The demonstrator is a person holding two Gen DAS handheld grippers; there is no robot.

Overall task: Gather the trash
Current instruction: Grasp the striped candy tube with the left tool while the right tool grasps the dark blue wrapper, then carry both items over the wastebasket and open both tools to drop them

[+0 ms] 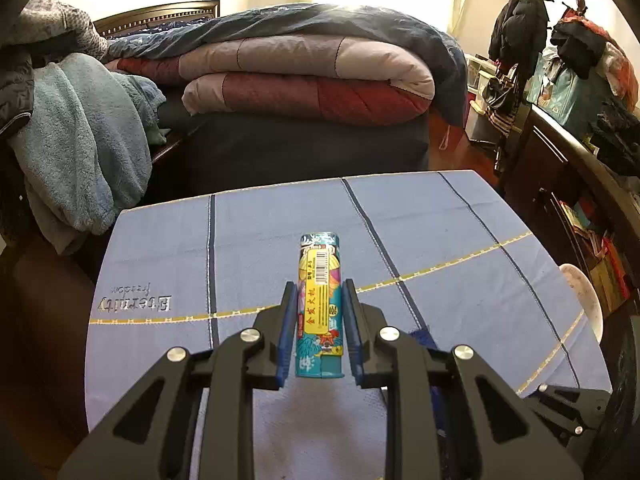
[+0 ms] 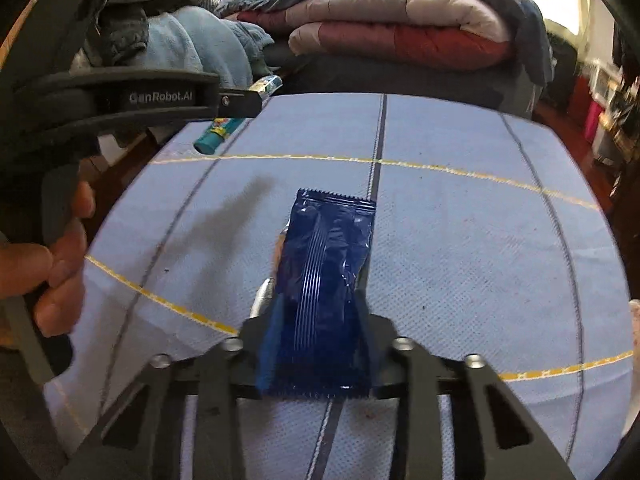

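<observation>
Left hand-held gripper (image 1: 320, 312) is clamped shut on a teal printed wrapper tube (image 1: 320, 308), held lengthwise and clear above the blue cloth of the desk (image 1: 460, 220). Right hand-held gripper (image 2: 316, 328) is closed on the near end of a dark blue foil wrapper (image 2: 326, 280); whether the far end lies on the cloth cannot be determined. Judgement: each gripper carries one piece of trash, ready for disposal. No bin in view.
</observation>
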